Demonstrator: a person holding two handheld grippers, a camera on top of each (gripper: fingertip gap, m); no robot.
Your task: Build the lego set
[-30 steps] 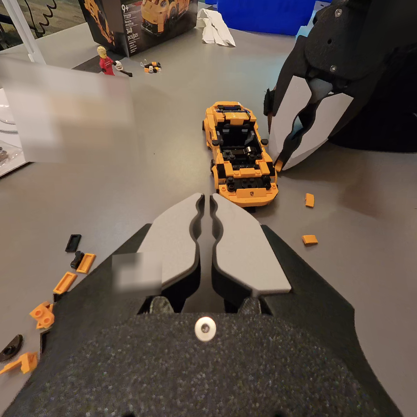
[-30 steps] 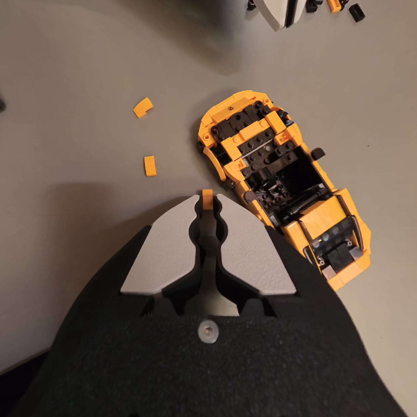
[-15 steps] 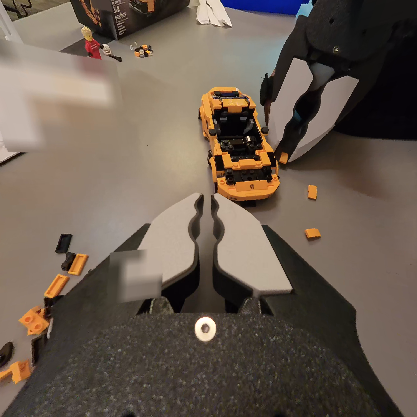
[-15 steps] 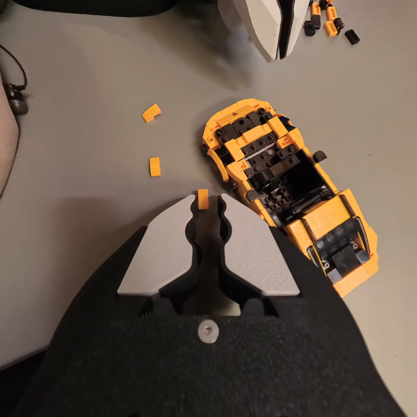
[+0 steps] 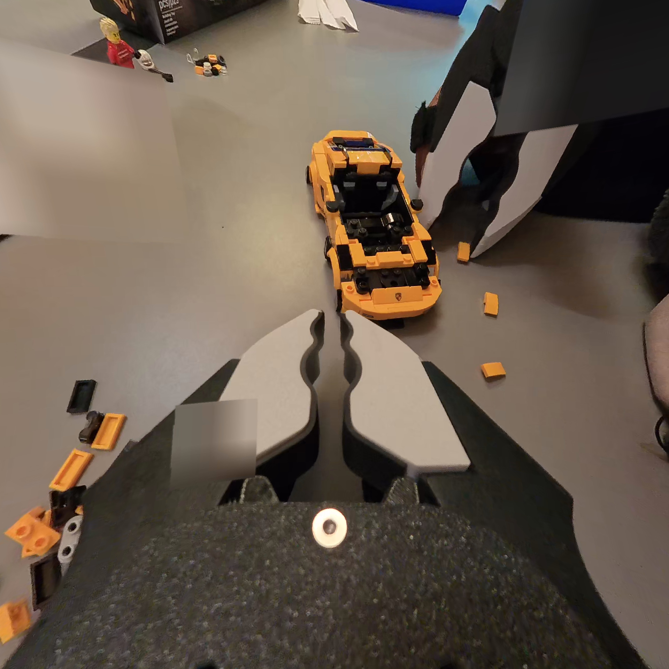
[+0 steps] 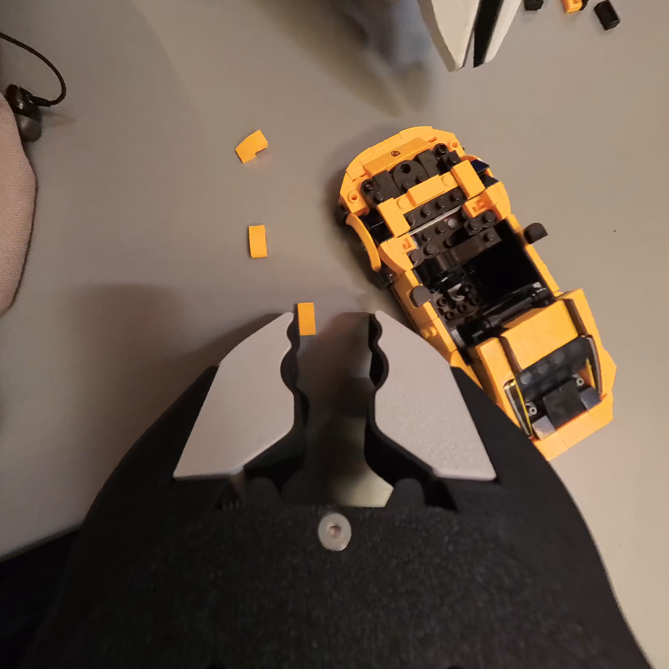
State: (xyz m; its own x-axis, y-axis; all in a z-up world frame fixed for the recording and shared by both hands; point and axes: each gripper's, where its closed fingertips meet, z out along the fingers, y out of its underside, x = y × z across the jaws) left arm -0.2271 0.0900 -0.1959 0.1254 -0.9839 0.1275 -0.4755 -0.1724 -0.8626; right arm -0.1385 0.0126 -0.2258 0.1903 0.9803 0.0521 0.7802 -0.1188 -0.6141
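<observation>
The orange and black lego car [image 5: 376, 231] stands on the grey table, roof off and black studs showing; it also shows in the right wrist view [image 6: 452, 289]. My left gripper [image 5: 331, 316] is shut and empty, its tips just short of the car's front bumper. My right gripper [image 6: 335, 318] is open, beside the car. A small orange tile [image 6: 306, 318] lies on the table against the inside of its left fingertip. In the left wrist view the right gripper [image 5: 452, 239] stands to the right of the car with the tile [image 5: 463, 251] at its tip.
Two more orange tiles [image 5: 491, 304] [image 5: 493, 371] lie right of the car. Several loose orange and black parts [image 5: 87, 434] lie at the left. A minifigure [image 5: 119, 47], the set's box [image 5: 188, 18] and a small sub-assembly [image 5: 210, 67] are at the back. A black cable [image 6: 36, 97] lies far left. There is about 12 centimetres between the tips of the two grippers. The small sub-assembly [image 5: 210, 67] is about 30 centimetres from my right fingertips.
My right gripper has opened and let go of the orange tile, which now lies on the table by its left fingertip. My left gripper stays shut and has shifted slightly.
</observation>
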